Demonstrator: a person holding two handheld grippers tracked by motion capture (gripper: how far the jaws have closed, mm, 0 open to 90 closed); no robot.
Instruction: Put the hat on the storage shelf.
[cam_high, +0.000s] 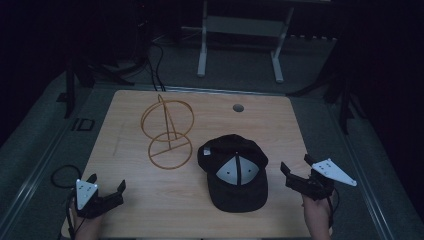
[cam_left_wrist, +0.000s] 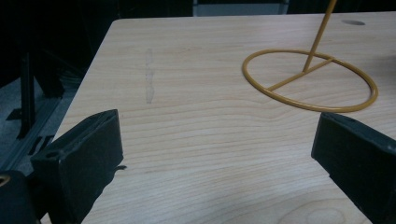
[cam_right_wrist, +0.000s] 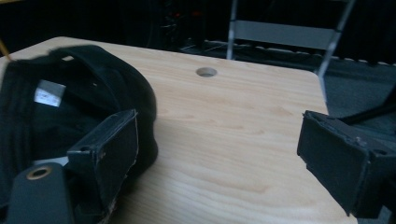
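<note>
A black cap (cam_high: 235, 172) lies upside down near the front middle of the wooden table (cam_high: 280, 120), just beside a yellow wire stand (cam_high: 168, 131). The right gripper (cam_high: 296, 170) hovers near the cap's right, jaws spread and empty. The left gripper (cam_high: 107, 186) waits at the front-left corner, also spread.

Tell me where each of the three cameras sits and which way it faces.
High view: above the person's side, looking forward and down on the table; both hands, left tool and right tool enter at the bottom.
Left gripper view: rides the left tool, looking across the wood at the wire stand; its open jaws show.
Right gripper view: rides the right tool, facing the cap and table hole; open jaws show.
Shared: the high view also shows stand, cap and hole.
</note>
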